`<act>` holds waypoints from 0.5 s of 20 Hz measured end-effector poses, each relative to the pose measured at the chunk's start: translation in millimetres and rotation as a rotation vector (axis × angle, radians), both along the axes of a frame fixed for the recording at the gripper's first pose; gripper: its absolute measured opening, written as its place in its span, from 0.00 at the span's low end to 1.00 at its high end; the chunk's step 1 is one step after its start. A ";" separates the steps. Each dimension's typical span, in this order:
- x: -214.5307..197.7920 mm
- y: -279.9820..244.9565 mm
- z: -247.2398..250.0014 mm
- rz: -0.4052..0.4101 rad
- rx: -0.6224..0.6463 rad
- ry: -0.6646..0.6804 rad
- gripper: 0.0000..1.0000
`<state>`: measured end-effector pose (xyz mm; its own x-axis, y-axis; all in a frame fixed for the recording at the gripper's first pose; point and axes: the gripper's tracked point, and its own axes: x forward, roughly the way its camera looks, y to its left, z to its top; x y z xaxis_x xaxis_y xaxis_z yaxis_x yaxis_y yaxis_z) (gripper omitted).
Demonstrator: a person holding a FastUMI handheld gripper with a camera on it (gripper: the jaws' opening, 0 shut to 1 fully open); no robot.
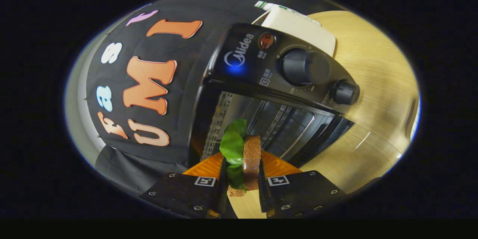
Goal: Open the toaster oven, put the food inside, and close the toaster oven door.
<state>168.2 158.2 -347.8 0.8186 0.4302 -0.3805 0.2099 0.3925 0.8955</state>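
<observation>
Sandwich (244, 160) w/ lettuce (232, 145) is being gripped betw. both fingers of gripper (242, 188), jaws closed on it, held edge-on just ahead of oven (276, 82) opening. Oven is sitting on table (373, 93); door is open.

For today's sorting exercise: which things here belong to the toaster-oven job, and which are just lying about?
Job:
black toaster oven, door open
brown bread and green lettuce sandwich, clamped in the gripper

Lying about:
cream flat box behind the oven
pale wooden table
</observation>
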 end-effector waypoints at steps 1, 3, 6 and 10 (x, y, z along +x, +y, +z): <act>5.5 3.9 -0.5 -0.020 0.018 0.001 0.36; 12.5 8.8 -4.6 -0.056 0.036 0.014 0.36; 16.6 11.5 -11.2 -0.083 0.013 0.022 0.36; 11.4 1.5 -15.3 -0.090 -0.092 0.041 0.52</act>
<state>179.6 159.7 -363.2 0.8353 0.3173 -0.4491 0.2840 0.4504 0.8465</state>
